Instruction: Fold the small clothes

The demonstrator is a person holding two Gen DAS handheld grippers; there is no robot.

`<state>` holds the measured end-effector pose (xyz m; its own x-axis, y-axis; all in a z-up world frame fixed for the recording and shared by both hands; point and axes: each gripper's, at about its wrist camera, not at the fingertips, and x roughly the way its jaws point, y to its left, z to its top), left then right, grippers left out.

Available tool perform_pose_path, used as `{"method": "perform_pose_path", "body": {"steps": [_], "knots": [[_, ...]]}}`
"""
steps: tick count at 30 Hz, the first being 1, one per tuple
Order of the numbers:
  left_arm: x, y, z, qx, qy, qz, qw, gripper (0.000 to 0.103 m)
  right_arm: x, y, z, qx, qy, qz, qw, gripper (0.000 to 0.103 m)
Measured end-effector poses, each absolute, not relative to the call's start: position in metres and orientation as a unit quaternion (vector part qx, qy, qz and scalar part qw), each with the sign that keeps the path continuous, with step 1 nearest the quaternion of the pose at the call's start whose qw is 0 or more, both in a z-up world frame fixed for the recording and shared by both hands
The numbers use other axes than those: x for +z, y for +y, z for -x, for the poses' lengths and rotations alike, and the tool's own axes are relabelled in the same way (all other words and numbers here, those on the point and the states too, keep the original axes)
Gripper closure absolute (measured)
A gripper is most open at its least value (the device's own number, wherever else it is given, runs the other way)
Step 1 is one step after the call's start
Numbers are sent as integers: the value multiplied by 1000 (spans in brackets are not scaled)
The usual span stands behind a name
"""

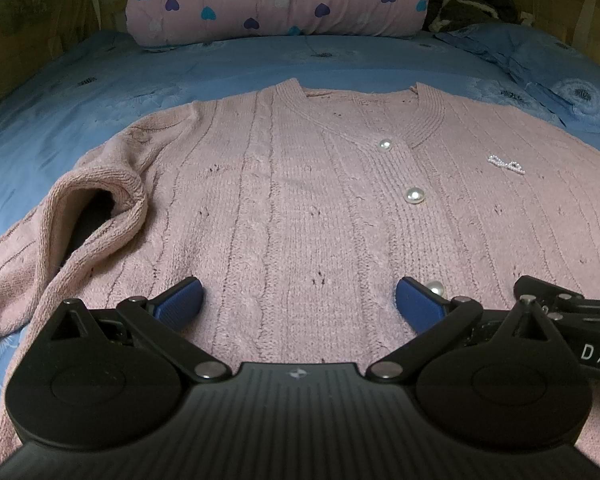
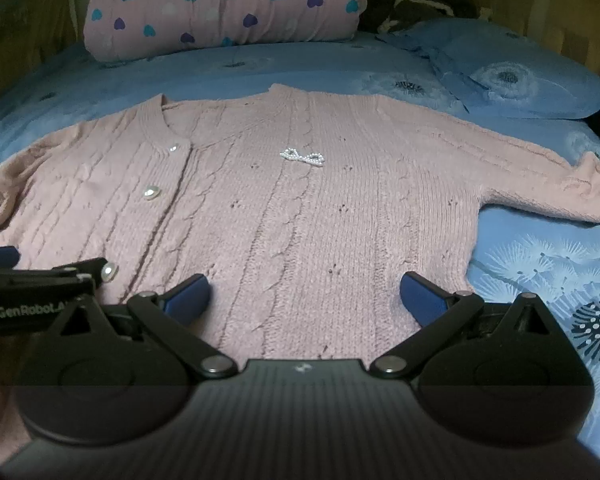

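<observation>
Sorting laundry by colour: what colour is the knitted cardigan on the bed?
Pale pink cable-knit cardigan, clearest in the right wrist view.

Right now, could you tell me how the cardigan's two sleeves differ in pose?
The left sleeve is bent back, its cuff gaping open against the body; the right sleeve stretches straight outward, flat on the blue bedsheet. Both are the same pink knit.

Dim, soft indoor light; fisheye bending at edges, dark band across right wrist view's bottom
</observation>
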<state>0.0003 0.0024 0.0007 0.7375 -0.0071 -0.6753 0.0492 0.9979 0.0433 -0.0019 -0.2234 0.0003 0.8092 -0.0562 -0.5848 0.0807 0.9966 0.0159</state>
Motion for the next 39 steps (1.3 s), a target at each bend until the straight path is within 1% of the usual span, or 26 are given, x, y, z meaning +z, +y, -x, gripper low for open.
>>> {"method": "perform_pose_path", "body": {"steps": [9,13,18,23,26,31,35,39], "knots": [[4,3,-1,-22,375,-26,926,0,2,-223,2,-35,309,-23,950,0],[11,7,-4,-43,388,-28,920,0,5,-226,4,-30,305,-33,951,0],[28,15,-4,-61,397,-4,916,0,14,-231,8,-20,302,-50,952,0],[52,13,-1,-70,367,-29,927,0,33,-242,13,-24,280,-67,957,0],[65,12,-5,-75,369,-38,926,0,47,-252,15,-33,268,-83,959,0],[85,17,-18,-79,371,-23,925,0,69,-275,17,-43,250,-109,961,0],[92,18,-36,-91,370,-20,924,0,83,-295,16,-69,236,-106,964,0],[90,21,-60,-83,380,-3,921,0,87,-320,10,-106,241,-103,959,0]]}}
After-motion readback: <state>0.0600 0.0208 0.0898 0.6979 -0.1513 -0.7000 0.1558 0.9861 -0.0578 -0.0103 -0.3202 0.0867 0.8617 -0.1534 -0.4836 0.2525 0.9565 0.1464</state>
